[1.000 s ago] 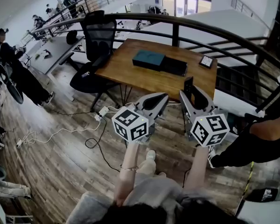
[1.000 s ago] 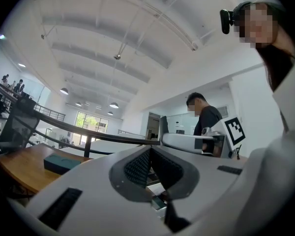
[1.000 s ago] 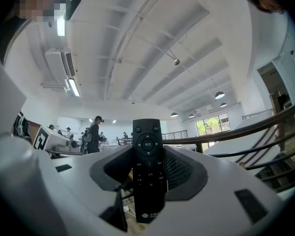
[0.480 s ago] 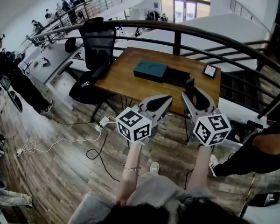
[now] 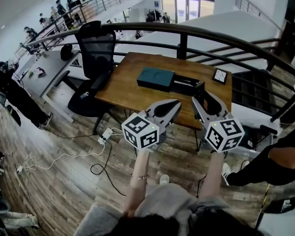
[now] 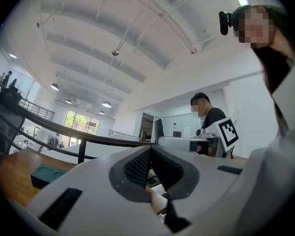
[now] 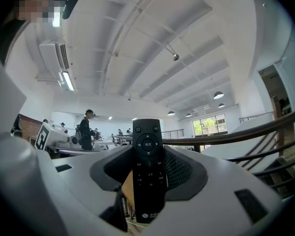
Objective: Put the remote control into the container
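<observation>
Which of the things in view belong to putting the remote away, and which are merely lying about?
Belongs to the job:
- remote control, clamped in the right gripper
- teal and black container on the wooden table

Just lying about:
- small framed square object
- office chair
- floor cables
- left gripper, fingers together on nothing

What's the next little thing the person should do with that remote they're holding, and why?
Probably carry the right gripper forward and down toward the wooden table. Its jaws are clamped on the remote control, held upright, but it hangs in the air short of the dark box beside the teal box. That dark box, likely the container, lies farther onto the table.
</observation>
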Demonstrator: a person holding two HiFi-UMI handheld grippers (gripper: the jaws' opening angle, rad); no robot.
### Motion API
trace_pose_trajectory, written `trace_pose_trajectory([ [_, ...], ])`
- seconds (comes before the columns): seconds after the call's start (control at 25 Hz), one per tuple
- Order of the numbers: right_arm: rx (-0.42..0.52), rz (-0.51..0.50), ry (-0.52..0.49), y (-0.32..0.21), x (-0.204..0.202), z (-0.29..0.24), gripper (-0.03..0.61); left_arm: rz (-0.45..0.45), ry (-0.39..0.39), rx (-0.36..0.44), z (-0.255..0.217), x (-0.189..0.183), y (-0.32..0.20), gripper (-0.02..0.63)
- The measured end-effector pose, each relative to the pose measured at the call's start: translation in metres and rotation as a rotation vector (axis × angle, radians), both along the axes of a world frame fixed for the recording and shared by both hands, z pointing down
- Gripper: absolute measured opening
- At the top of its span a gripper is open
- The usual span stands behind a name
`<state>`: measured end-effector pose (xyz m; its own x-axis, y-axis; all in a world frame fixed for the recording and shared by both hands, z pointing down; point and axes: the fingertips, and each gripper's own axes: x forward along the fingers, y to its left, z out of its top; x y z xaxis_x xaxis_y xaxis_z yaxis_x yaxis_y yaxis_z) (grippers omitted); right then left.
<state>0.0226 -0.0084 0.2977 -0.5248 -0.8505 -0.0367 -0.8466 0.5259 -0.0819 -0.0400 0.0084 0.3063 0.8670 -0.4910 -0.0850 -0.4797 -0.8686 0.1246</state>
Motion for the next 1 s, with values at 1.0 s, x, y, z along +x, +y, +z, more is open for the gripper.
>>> trace_pose_trajectory([
  [1.0,-0.078,0.095,0.022,-0.074,0.007,0.03,0.202,0.075,-0.001,-0.057,0.024,-0.001,-0.077,0.003],
])
